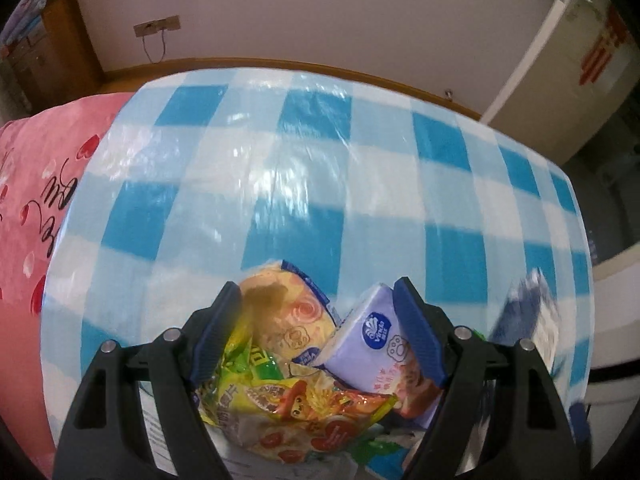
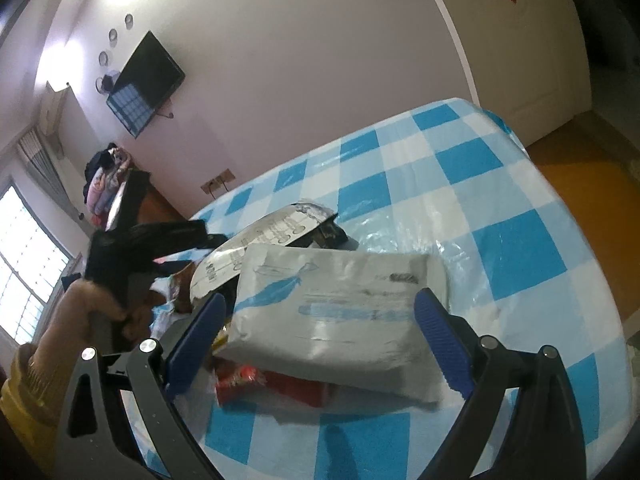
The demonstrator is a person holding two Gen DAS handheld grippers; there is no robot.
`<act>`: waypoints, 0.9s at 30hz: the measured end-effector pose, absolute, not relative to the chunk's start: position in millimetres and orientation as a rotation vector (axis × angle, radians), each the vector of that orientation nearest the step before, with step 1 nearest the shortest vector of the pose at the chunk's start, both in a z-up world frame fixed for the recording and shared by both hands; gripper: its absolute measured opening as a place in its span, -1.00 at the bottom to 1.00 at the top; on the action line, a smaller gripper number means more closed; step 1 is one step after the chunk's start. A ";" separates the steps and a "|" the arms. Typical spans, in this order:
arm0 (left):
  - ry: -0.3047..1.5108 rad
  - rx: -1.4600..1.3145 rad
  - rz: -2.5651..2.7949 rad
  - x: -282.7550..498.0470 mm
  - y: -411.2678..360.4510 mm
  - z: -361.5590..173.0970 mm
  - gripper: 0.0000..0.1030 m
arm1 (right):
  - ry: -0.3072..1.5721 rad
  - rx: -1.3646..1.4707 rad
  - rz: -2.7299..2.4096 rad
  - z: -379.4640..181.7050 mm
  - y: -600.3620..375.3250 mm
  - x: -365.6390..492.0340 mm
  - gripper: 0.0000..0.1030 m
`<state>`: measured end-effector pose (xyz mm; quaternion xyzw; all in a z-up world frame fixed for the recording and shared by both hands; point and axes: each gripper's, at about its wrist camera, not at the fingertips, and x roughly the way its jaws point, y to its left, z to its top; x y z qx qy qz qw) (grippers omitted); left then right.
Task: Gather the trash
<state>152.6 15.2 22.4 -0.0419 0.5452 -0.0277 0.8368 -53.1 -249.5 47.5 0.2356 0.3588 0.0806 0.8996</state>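
Note:
In the left wrist view my left gripper (image 1: pixel 318 300) is open over a heap of trash on the blue-checked tablecloth (image 1: pixel 312 152). Between its fingers lie a yellow snack bag (image 1: pixel 288 312), a green and red wrapper (image 1: pixel 288 404) and a purple tissue pack (image 1: pixel 372 340). In the right wrist view my right gripper (image 2: pixel 320 316) is open around a grey mailer bag (image 2: pixel 340 312), which rests on a red wrapper (image 2: pixel 280 388). A second, torn grey mailer (image 2: pixel 264 240) lies behind it. The left gripper (image 2: pixel 160 240) shows at the left, held by a hand.
A pink blanket (image 1: pixel 36 200) lies left of the table. A white door (image 2: pixel 520 40) and orange floor (image 2: pixel 580 184) are to the right. A wall TV (image 2: pixel 148 80) and a window (image 2: pixel 24 264) are on the far side.

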 end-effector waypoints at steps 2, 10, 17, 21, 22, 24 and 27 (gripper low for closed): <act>1.148 -0.076 -0.075 139.7 15.1 23.2 0.53 | 0.747 0.477 0.154 46.5 -249.0 -53.2 0.83; 1.067 -0.093 -0.197 84.4 25.4 47.8 0.53 | 0.747 0.437 0.165 48.4 -240.6 -56.7 0.83; 0.940 -0.049 -0.220 16.9 46.7 90.0 0.53 | 0.742 0.416 0.189 54.2 -232.0 -62.1 0.83; 0.917 0.029 -0.186 -39.6 68.4 89.8 0.53 | 0.752 0.394 0.212 56.8 -223.0 -67.8 0.83; 0.914 0.036 -0.180 -47.4 73.6 88.2 0.53 | 0.752 0.388 0.215 57.5 -220.8 -69.6 0.83; 0.926 0.041 -0.187 -71.7 83.1 78.5 0.53 | 0.747 0.373 0.216 59.5 -215.8 -75.9 0.83; 0.950 0.055 -0.208 -98.8 89.3 60.7 0.53 | 0.756 0.376 0.237 58.5 -209.8 -86.2 0.83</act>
